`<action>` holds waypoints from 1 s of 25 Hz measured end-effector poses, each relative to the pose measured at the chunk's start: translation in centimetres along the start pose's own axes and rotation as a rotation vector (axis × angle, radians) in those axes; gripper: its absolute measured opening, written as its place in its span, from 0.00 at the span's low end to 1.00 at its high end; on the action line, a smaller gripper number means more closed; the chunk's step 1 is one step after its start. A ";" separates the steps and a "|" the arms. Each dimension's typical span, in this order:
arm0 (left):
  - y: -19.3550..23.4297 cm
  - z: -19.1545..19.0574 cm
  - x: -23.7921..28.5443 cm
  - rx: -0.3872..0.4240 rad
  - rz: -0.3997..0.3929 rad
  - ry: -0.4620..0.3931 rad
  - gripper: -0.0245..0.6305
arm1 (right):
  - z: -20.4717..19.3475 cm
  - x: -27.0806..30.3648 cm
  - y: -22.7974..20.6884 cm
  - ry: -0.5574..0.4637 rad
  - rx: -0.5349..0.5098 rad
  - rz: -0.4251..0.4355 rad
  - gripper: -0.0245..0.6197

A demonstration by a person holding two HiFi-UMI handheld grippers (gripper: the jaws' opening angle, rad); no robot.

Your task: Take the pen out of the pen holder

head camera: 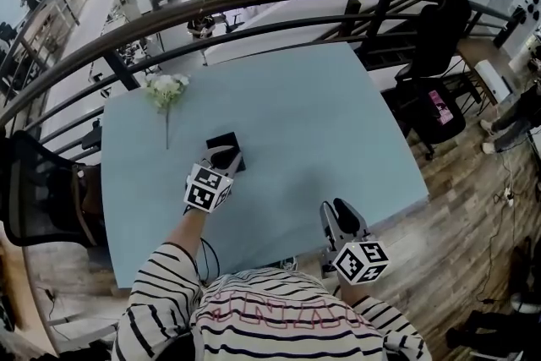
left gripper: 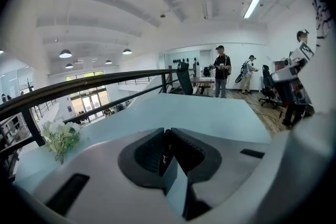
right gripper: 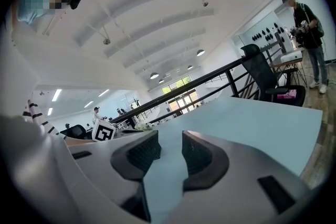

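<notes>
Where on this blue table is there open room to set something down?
The right half of the table is bare, from the pen holder across to the right edge, beyond the right hand-held gripper. The far strip right of the flowers is free too. It is crowded only around the pen holder, at the left hand-held gripper.

One table is carrying one pen holder and one bunch of flowers. Two grippers are showing, left gripper and right gripper, with one pen. Two chairs are standing nearby.
</notes>
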State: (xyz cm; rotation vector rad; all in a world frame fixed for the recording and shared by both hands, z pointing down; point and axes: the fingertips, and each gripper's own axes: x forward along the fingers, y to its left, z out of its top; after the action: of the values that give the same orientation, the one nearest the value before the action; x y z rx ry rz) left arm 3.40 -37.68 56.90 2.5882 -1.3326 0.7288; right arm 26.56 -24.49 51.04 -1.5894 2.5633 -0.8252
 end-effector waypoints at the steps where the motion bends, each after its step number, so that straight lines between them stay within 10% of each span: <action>1: 0.0 0.4 -0.3 0.000 -0.003 -0.014 0.12 | -0.1 0.0 0.3 -0.001 0.001 0.000 0.27; 25: -0.7 7.3 -13.9 0.073 -0.001 -0.332 0.12 | -1.5 0.1 9.5 -0.053 -0.027 0.014 0.27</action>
State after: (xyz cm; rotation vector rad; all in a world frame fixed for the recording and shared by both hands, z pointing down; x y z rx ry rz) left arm -0.25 -29.63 43.95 2.8627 -1.4112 0.3620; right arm 18.21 -20.68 48.20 -1.5770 2.5565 -0.7395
